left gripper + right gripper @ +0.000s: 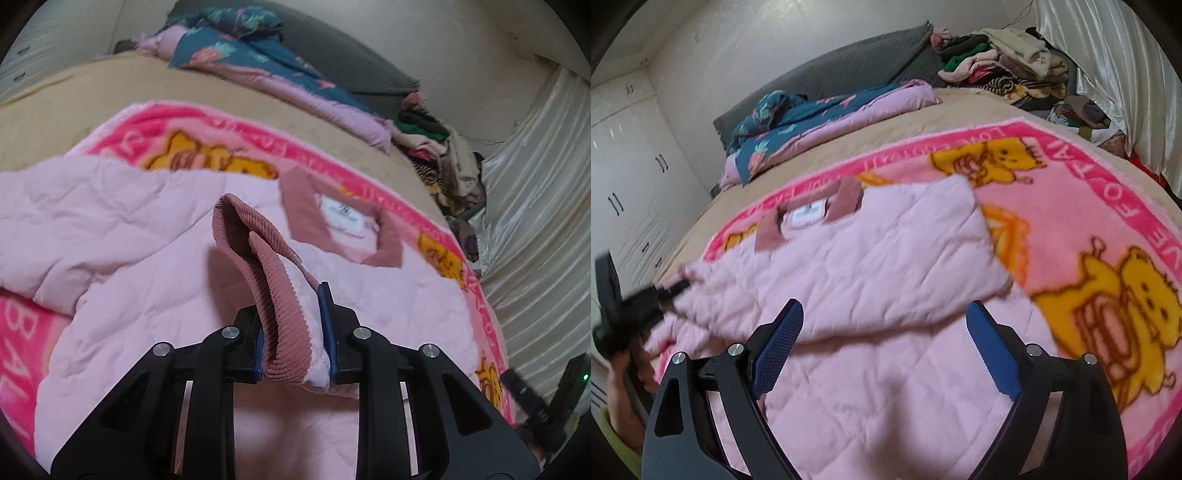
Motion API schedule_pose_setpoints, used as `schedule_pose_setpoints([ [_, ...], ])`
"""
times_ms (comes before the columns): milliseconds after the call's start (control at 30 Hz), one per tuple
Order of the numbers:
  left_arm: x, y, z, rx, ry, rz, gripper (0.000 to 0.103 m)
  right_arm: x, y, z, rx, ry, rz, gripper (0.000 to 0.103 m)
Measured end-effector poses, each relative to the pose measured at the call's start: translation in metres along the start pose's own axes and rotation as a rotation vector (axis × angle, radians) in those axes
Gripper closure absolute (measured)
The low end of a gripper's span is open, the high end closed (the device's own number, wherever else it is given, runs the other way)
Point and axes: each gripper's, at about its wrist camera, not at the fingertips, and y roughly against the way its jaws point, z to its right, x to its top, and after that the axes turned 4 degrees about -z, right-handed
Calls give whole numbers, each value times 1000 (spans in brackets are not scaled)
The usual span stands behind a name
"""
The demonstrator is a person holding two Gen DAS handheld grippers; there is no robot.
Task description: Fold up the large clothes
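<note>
A pale pink quilted jacket [129,229] lies spread on a pink cartoon blanket [159,122], its dusty-rose collar [347,218] and white label toward the far side. My left gripper [291,314] is shut on the ribbed rose cuff [258,258] of one sleeve, which stands up above the jacket's body. In the right wrist view the left gripper [670,286] shows at the left edge, pulling that sleeve taut from the jacket [868,251]. My right gripper [885,304] hovers open over the jacket's near half with nothing between its blue pads [779,347].
The blanket [1071,206] lies on a tan bed cover [74,103]. A blue floral quilt [798,110] and a grey headboard cushion [849,66] are at the far end. A clothes pile [1004,70] sits by a shiny curtain [1126,74]. White wardrobe doors [624,184] stand at the left.
</note>
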Motion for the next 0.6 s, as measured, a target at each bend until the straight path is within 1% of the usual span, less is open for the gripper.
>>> schedule_pose_setpoints([
  [267, -4, -17, -18, 29, 32, -56, 86, 30, -38, -15, -57, 67, -52, 11],
  [400, -8, -17, -16, 54, -8, -60, 82, 35, -65, -15, -102, 71, -99, 11],
  [467, -10, -20, -19, 64, -5, -74, 81, 34, -78, -11, -115, 68, -144, 11],
  [500, -11, -21, -21, 67, 1, -82, 80, 31, -88, -7, -134, 61, -183, 11],
  [567, -12, -23, -23, 81, 5, -92, 77, 25, -105, 0, -157, 55, -241, 11],
  [600, -12, -24, -23, 89, 3, -93, 75, 21, -112, 4, -165, 45, -255, 10],
])
